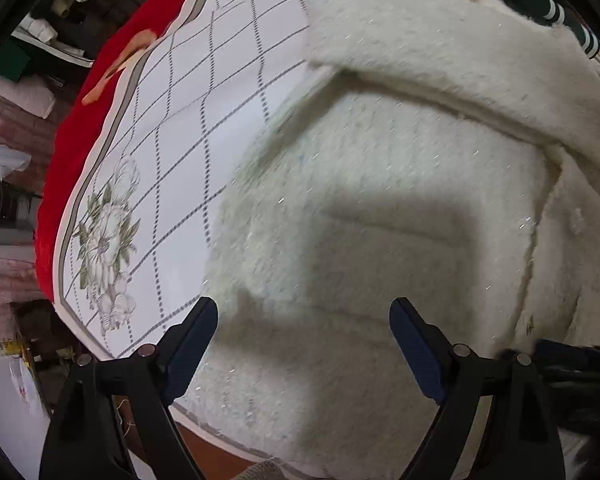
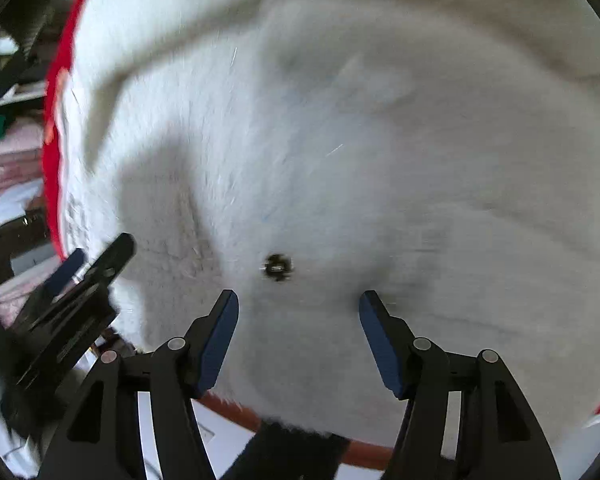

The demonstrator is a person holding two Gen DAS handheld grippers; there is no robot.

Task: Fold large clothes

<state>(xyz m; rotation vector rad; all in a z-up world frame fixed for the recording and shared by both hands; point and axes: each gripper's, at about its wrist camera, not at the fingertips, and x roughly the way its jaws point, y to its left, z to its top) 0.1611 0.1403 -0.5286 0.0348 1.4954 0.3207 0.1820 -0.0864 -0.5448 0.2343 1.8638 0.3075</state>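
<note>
Fleece fills both views: a large cream-white fluffy garment [image 1: 380, 200] lies spread over a table covered with a white cloth [image 1: 188, 120] printed with a grey grid, a flower motif and a red border. In the left wrist view a folded part of the garment lies across its upper portion, with a seam edge running down its right side, and a dark green piece with white stripes [image 1: 556, 12] shows at the top right beyond it.

The left gripper [image 1: 304, 312] points down at the garment near the table's near edge, its blue-padded jaws spread wide with nothing pinched between them; only fleece lies beneath.

The right gripper [image 2: 298, 300] likewise hangs over the garment with its jaws spread apart and nothing clamped. A small dark button or snap [image 2: 277, 267] sits on the fleece just beyond its fingertips. The right view is motion-blurred. At its lower left the left gripper [image 2: 80, 264] appears at the garment's edge.
</note>
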